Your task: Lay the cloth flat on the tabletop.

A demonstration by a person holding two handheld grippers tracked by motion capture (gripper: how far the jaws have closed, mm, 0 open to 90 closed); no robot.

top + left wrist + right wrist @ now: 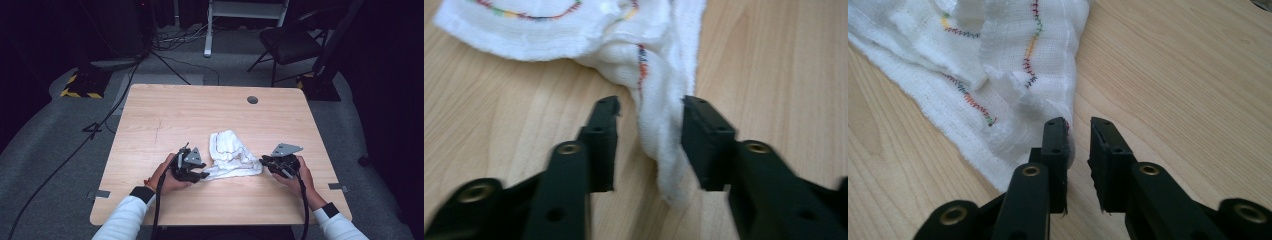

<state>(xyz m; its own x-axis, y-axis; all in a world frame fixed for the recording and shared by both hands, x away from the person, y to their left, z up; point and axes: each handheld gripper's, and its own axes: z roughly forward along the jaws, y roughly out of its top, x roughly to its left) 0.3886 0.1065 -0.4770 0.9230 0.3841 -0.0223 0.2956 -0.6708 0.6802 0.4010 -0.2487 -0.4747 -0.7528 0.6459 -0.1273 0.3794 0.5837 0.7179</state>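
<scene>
A: Where do the jaws stand on the white cloth (pixel 231 156)?

B: The left gripper (pixel 650 107) is parted, with a twisted tail of the cloth lying in the gap. It brushes the right-hand jaw and stays clear of the other, so nothing is pinched. The right gripper (pixel 1079 122) has a narrow slot between its jaws, and that slot looks empty: the cloth's corner lies just left of the left-hand jaw, against its outer face.

A: So what could go wrong?

B: If the right closes as it sits, I'd judge it snaps on air and nudges the corner aside. On the left, the tail is thin and off-centre; a close could catch only a few threads and slip once pulled.

A: Anything else?

B: The cloth lies bunched between the two grippers on the table (pixel 165 115). Pulling on one grip alone would drag the heap. The left gripper view is blurred, so the contact there is my best reading.
</scene>
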